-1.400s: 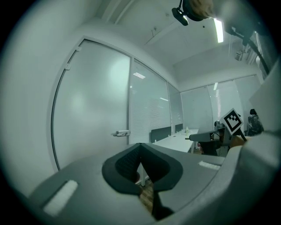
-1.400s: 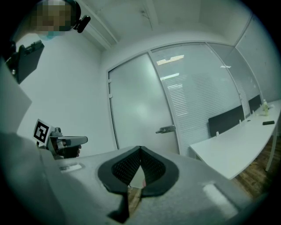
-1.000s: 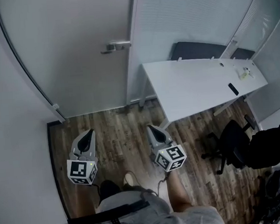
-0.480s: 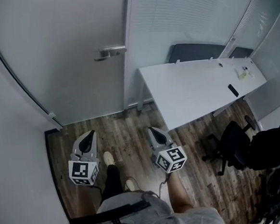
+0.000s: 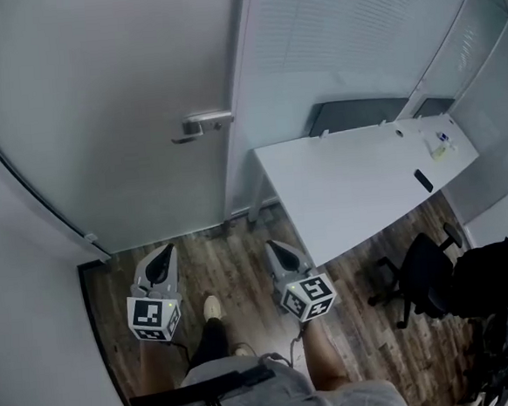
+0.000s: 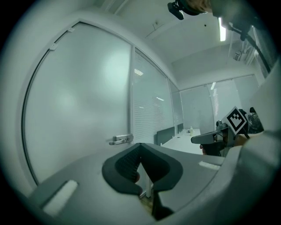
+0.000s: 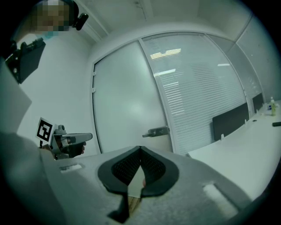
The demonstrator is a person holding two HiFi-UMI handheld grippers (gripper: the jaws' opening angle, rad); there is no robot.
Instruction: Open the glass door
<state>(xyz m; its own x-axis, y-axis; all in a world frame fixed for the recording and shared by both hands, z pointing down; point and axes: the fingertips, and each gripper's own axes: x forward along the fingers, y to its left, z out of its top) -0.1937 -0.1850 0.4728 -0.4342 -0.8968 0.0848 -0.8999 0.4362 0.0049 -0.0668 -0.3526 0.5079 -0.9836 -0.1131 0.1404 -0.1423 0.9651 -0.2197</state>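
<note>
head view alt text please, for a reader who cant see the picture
Looking steeply down, a person faces a shut frosted glass door with a metal lever handle, holding the left claw and right claw low over the wood floor, both shut, empty and short of the door. A white desk and a black office chair stand to the right.

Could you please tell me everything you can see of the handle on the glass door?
The door handle is a silvery, metal-looking lever. It lies level on the frosted glass door, near the door's right edge beside the frame. Its free end points left, away from that edge. Nothing touches it.
</note>
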